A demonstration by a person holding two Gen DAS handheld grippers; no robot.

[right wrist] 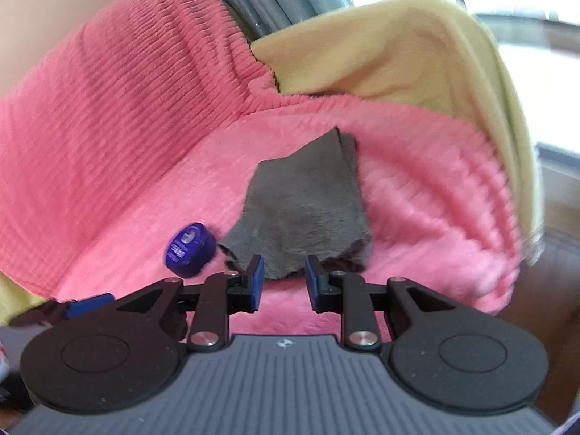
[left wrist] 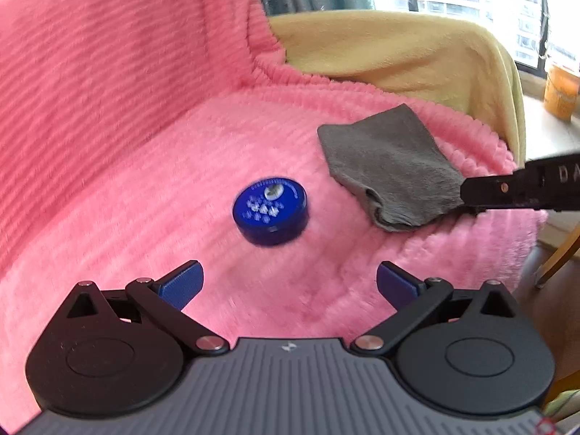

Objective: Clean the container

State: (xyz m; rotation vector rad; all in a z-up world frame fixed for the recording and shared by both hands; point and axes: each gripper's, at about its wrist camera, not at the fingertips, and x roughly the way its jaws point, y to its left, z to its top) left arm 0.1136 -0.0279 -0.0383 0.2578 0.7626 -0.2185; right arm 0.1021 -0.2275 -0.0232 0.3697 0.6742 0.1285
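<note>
A small round blue container [left wrist: 270,210] with a printed lid lies on the pink blanket [left wrist: 145,166]; it also shows in the right wrist view [right wrist: 190,244]. A folded grey cloth [left wrist: 389,166] lies to its right, seen in the right wrist view [right wrist: 304,214] too. My left gripper [left wrist: 288,282] is wide open and empty, just short of the container. My right gripper [right wrist: 281,282] is partly open, its pads either side of the cloth's near edge, with nothing held. Its finger [left wrist: 522,188] shows in the left wrist view at the cloth's right edge.
A yellow blanket [left wrist: 398,50] covers the seat's right arm behind the pink one. An orange tub [left wrist: 561,90] stands on the window sill at far right. A wooden leg [left wrist: 558,253] and floor lie off the right edge.
</note>
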